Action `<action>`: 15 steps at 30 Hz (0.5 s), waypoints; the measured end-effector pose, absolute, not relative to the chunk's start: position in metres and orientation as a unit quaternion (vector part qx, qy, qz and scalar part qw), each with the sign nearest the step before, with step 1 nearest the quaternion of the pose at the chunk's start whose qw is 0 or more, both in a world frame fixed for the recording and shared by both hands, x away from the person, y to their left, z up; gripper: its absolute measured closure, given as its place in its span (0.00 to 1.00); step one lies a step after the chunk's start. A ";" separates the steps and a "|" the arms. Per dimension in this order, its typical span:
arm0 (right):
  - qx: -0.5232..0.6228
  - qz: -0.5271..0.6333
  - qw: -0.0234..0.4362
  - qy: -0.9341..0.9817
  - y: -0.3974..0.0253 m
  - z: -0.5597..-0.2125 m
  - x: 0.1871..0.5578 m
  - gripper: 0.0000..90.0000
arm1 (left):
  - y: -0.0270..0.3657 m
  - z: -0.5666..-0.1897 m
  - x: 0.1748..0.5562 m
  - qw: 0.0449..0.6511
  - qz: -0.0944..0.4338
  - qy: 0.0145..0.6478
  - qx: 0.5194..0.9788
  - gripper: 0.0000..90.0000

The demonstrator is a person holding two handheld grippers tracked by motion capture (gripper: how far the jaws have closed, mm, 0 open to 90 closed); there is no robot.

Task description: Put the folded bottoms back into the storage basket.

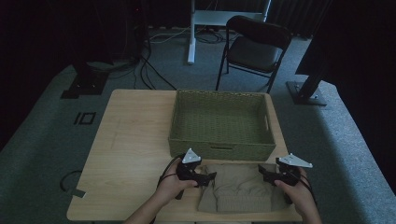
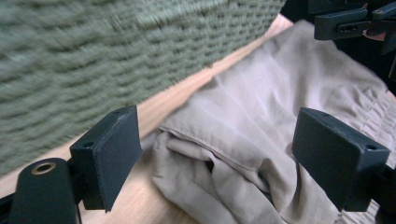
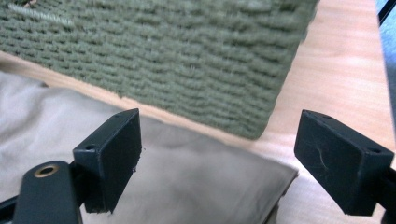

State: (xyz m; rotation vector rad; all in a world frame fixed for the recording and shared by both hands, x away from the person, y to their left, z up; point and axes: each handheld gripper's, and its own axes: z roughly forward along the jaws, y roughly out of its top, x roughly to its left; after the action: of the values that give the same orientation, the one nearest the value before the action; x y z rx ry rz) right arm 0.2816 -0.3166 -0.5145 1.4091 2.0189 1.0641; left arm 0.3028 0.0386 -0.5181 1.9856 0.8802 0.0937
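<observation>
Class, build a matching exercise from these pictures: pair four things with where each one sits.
Things:
1. woven basket
2. folded beige garment
3. left tongs
4. folding chair

Places:
a. on the floor beyond the table
b. at the garment's left edge
c. on the table's far half
d. between basket and the table's near edge

Pairs: 1-c, 2-d, 3-b, 4-a

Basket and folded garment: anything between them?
Just a thin strip of bare table between the green woven basket and the tan folded garment, seen best in the right gripper view. Both grippers are open over the garment's corners.
</observation>
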 end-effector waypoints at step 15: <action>0.535 0.364 0.207 0.734 -0.326 -0.538 0.273 0.16 | 0.022 -0.539 0.306 0.441 0.025 0.372 0.817 0.17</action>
State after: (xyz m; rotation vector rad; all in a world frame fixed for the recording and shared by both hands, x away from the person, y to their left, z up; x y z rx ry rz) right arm 0.2732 -0.3257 -0.5384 1.4910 2.0431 1.0138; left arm 0.3062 0.0219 -0.5387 2.0275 0.9246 0.0612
